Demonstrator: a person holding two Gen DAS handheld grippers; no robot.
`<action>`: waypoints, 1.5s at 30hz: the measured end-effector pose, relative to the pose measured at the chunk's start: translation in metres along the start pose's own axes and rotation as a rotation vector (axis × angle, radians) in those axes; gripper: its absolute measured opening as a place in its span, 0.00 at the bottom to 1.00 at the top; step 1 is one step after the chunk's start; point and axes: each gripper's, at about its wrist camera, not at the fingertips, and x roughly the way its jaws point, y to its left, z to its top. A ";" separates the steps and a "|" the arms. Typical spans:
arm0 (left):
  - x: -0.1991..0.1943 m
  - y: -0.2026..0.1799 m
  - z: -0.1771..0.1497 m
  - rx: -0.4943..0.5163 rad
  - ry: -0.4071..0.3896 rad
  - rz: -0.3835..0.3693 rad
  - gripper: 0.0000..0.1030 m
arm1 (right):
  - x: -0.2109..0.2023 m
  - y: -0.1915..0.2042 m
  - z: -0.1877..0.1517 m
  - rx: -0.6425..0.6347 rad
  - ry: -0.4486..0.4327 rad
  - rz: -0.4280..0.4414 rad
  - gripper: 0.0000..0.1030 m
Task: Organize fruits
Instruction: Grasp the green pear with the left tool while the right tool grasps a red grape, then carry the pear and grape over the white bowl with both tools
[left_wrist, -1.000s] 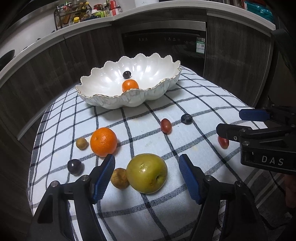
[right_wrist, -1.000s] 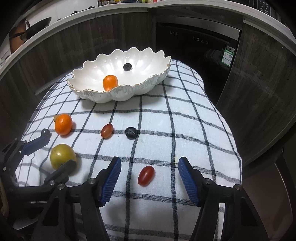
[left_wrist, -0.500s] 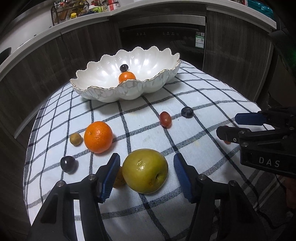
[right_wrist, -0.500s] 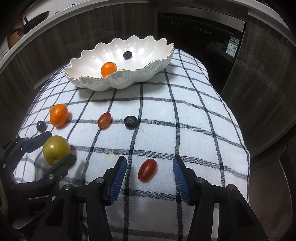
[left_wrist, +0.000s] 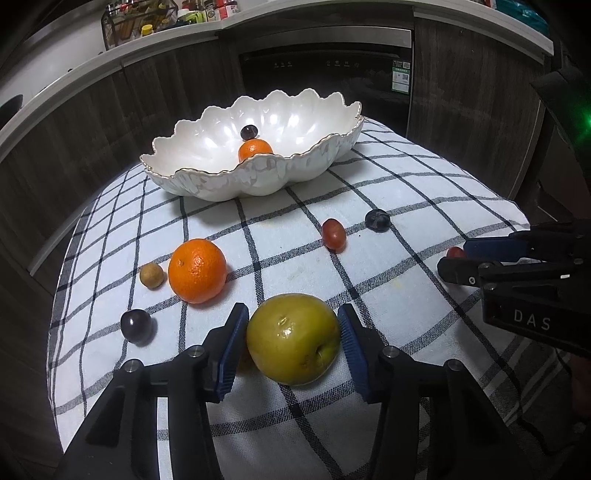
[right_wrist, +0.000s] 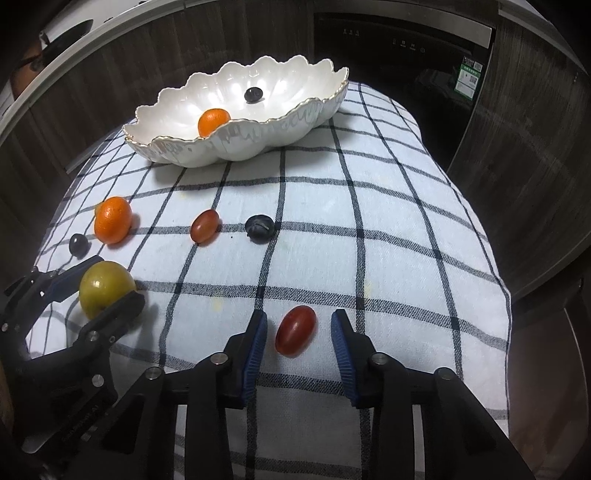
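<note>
Landmark: white scalloped bowl (left_wrist: 255, 173), at the far end of the checked cloth (right_wrist: 388, 229) covering the surface.
Bowl contents: one small orange (left_wrist: 255, 150) and one dark grape (left_wrist: 249, 132); the rest of the fruit was outside the bowl.
Left hand-held gripper (left_wrist: 291, 341): jaws were closing round the green apple (left_wrist: 293, 338), well in front of the bowl at the near edge of the cloth. The pads stood narrower than a second ago and lay against or just beside the apple's flanks; firm contact could not be confirmed. Apple was on the cloth, not lifted.
Right hand-held gripper (right_wrist: 297, 341): jaws were closing on the red tomato (right_wrist: 295, 335), in front of the bowl and to its right. A gap showed on both sides of the fruit, so nothing was grasped yet. The gap was clearly smaller than a second ago.
Loose fruit: large orange (left_wrist: 197, 270), brown longan (left_wrist: 151, 275) and dark plum (left_wrist: 136, 326) front-left of the bowl; red grape (left_wrist: 333, 233) and blueberry (left_wrist: 377, 220) just in front of it.
Change: both pairs of jaws narrowed; neither hand shifted much.
Meaning: judged to be a double pick-up in progress, with two fruits about to be secured for transfer to the bowl. Task judged early; seven pieces remained outside.
Risk: the tomato was small and smooth and might squirt out of an off-centre squeeze.
</note>
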 end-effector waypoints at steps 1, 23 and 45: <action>0.000 0.000 0.000 0.000 0.000 0.000 0.48 | 0.000 0.000 0.000 0.002 0.002 0.001 0.31; -0.008 -0.002 0.003 0.004 -0.021 0.012 0.47 | -0.005 0.002 0.001 -0.006 -0.018 0.030 0.22; -0.040 0.006 0.016 -0.033 -0.081 0.040 0.47 | -0.038 0.002 0.011 -0.015 -0.122 0.048 0.22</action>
